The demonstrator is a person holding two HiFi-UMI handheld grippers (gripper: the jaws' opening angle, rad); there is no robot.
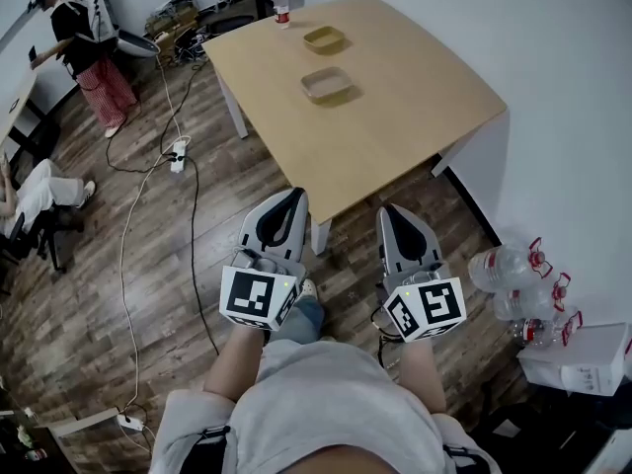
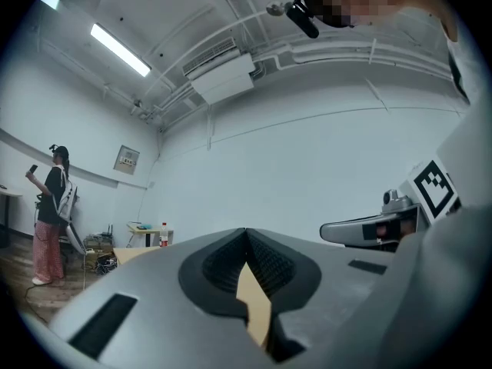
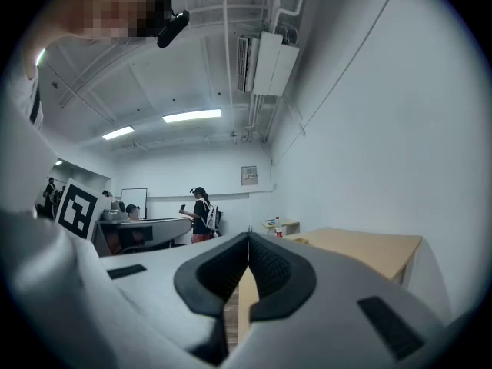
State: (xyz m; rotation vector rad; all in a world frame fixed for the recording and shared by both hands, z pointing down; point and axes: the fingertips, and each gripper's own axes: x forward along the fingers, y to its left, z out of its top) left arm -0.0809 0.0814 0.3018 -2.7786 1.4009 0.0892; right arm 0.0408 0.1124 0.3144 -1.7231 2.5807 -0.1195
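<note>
Both grippers are held close to the person's body, a short way before the near corner of a light wooden table point(image 1: 395, 97). My left gripper point(image 1: 287, 197) is shut with its tips together and nothing between them; in the left gripper view its tips point(image 2: 246, 233) meet. My right gripper point(image 1: 391, 211) is likewise shut and holds nothing, its tips point(image 3: 247, 238) touching. On the table lie two shallow containers, a clear one point(image 1: 327, 84) nearer and a yellowish one point(image 1: 324, 39) farther, with a small red-capped bottle point(image 1: 281, 6) at the far edge.
Several empty water bottles point(image 1: 523, 289) and a white box point(image 1: 578, 358) lie by the white wall at the right. Cables and a power strip point(image 1: 179, 154) run over the wooden floor at the left. One person stands point(image 1: 84, 47) at the far left, another sits point(image 1: 39, 191).
</note>
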